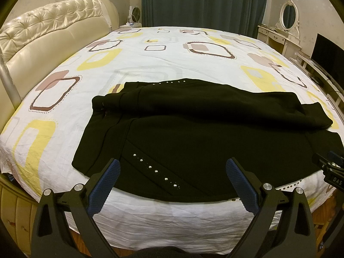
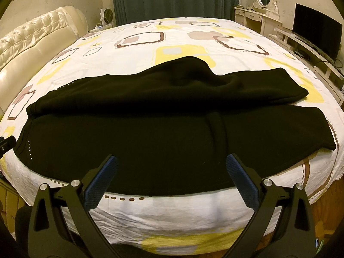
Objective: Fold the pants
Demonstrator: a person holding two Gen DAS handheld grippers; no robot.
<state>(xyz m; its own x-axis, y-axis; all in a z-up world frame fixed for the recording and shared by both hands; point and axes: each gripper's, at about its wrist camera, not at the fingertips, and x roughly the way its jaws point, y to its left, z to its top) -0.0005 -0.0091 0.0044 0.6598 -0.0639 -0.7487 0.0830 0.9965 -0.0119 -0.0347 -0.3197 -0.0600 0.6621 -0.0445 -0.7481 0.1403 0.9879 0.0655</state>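
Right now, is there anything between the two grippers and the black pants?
Nothing visible. The left gripper and right gripper are both open above the near edge of the pants, on the bed.

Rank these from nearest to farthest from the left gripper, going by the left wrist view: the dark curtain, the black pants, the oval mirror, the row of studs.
From the left gripper:
1. Row of studs, just ahead between the fingers, slightly left.
2. Black pants, spread across the near bed edge; the studs sit on their closest part.
3. Oval mirror, far right on the dresser.
4. Dark curtain, back wall, centre.

Right tool [image 1: 331,167] cut off by frame edge.
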